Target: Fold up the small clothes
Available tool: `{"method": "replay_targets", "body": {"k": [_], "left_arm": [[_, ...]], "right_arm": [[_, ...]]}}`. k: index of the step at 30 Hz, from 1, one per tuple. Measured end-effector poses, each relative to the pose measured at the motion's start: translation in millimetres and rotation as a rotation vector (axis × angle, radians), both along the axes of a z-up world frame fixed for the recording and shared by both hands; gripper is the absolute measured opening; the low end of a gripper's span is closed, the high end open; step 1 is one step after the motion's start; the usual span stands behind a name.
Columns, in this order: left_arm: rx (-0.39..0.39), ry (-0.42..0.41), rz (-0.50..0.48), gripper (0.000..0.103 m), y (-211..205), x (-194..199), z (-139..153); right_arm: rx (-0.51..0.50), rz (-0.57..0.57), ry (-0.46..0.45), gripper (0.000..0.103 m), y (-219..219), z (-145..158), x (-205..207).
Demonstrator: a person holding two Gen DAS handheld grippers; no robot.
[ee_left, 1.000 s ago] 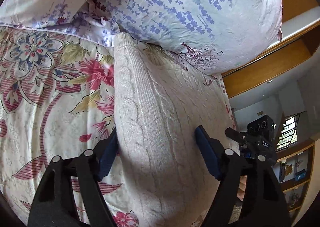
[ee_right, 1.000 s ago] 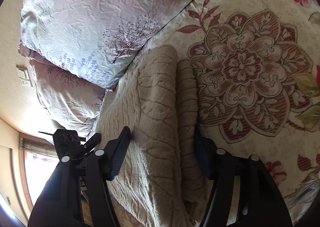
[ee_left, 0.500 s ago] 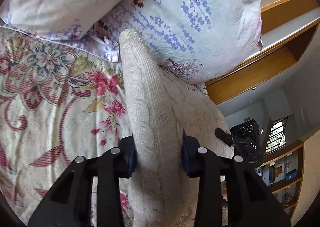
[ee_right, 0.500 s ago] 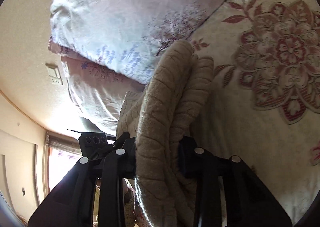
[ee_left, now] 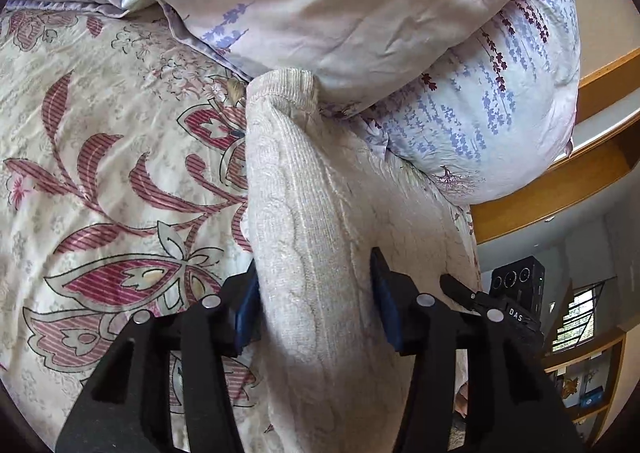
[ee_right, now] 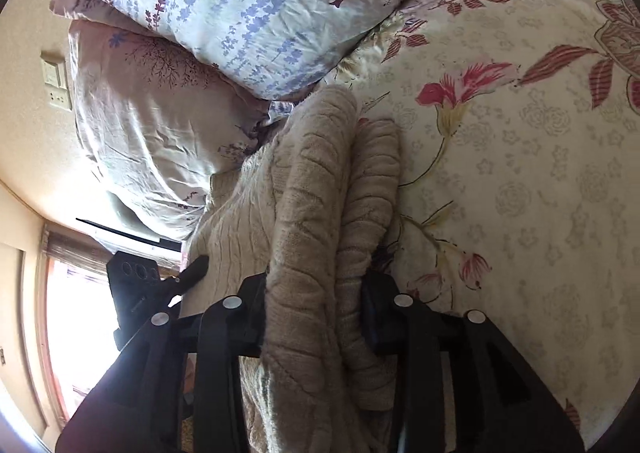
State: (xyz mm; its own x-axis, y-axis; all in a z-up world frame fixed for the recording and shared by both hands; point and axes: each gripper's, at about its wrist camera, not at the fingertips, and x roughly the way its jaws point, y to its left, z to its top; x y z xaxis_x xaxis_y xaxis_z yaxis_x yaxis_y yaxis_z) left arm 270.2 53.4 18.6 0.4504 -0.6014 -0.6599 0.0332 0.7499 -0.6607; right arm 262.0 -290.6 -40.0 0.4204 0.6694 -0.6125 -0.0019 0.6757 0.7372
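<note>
A beige cable-knit sweater (ee_left: 312, 245) lies bunched on a floral bedspread (ee_left: 100, 157), its far end against the pillows. My left gripper (ee_left: 316, 305) is shut on a thick fold of it, the blue pads pressing both sides. In the right wrist view the same sweater (ee_right: 316, 205) shows as two rolled folds, and my right gripper (ee_right: 316, 313) is shut on them. The other gripper's camera block shows in each view: the right one in the left wrist view (ee_left: 516, 293), the left one in the right wrist view (ee_right: 136, 285).
Two stacked lavender-print pillows (ee_left: 360, 13) sit at the head of the bed, also in the right wrist view (ee_right: 240, 5). A wooden headboard shelf (ee_left: 560, 181) is at right. A wall switch (ee_right: 56, 77) and a bright window (ee_right: 80, 333) are at left.
Both grippers closed from open onto the sweater, lifted it, then carried it across the bedspread; its far end now rests against the pillows.
</note>
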Motion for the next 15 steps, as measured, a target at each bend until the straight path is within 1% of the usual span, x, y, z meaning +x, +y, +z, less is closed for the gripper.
{"method": "replay_targets", "body": {"k": [1, 2, 3, 4, 5, 6, 9, 11, 12, 13, 14, 15], "left_arm": [[0.040, -0.020, 0.001, 0.053, -0.9, -2.7, 6.5], [0.098, -0.052, 0.010, 0.057, -3.0, -7.6, 14.8], [0.168, -0.095, 0.028, 0.063, -8.0, -11.8, 25.4], [0.246, -0.148, 0.048, 0.068, -10.8, -20.4, 37.4], [0.302, -0.197, 0.064, 0.077, -8.9, -28.7, 44.2], [0.343, -0.244, 0.072, 0.082, -12.5, -38.2, 53.9], [0.420, -0.350, 0.030, 0.088, -37.8, -63.7, 74.1], [0.486, -0.378, -0.014, 0.094, -60.2, -71.9, 77.2], [0.524, -0.387, -0.032, 0.094, -71.0, -76.2, 75.8], [0.564, -0.393, -0.046, 0.094, -80.1, -78.9, 72.8], [0.600, -0.394, -0.058, 0.094, -87.0, -80.1, 68.7], [0.628, -0.390, -0.067, 0.094, -90.8, -80.5, 64.2]], "right_arm": [[-0.029, -0.004, -0.007, 0.044, -1.0, 5.7, -2.6], [-0.048, -0.013, -0.029, 0.045, -2.6, 14.9, -4.8], [-0.061, -0.033, -0.059, 0.046, -9.0, 24.5, -7.8], [-0.067, -0.056, -0.091, 0.046, -24.6, 29.3, -9.9], [-0.066, -0.079, -0.122, 0.046, -30.4, 37.8, -10.4], [-0.069, -0.093, -0.135, 0.046, -34.1, 43.5, -8.8], [-0.076, -0.094, -0.104, 0.046, -31.8, 44.1, 6.5], [-0.076, -0.095, -0.067, 0.045, -27.2, 38.2, 19.2], [-0.064, -0.093, -0.045, 0.039, -25.0, 33.2, 23.3], [-0.061, -0.086, -0.027, 0.018, -20.6, 27.8, 26.3], [-0.068, -0.087, -0.021, 0.014, -15.2, 18.7, 26.6], [-0.081, -0.107, -0.019, 0.013, -15.8, 16.3, 26.8]]}}
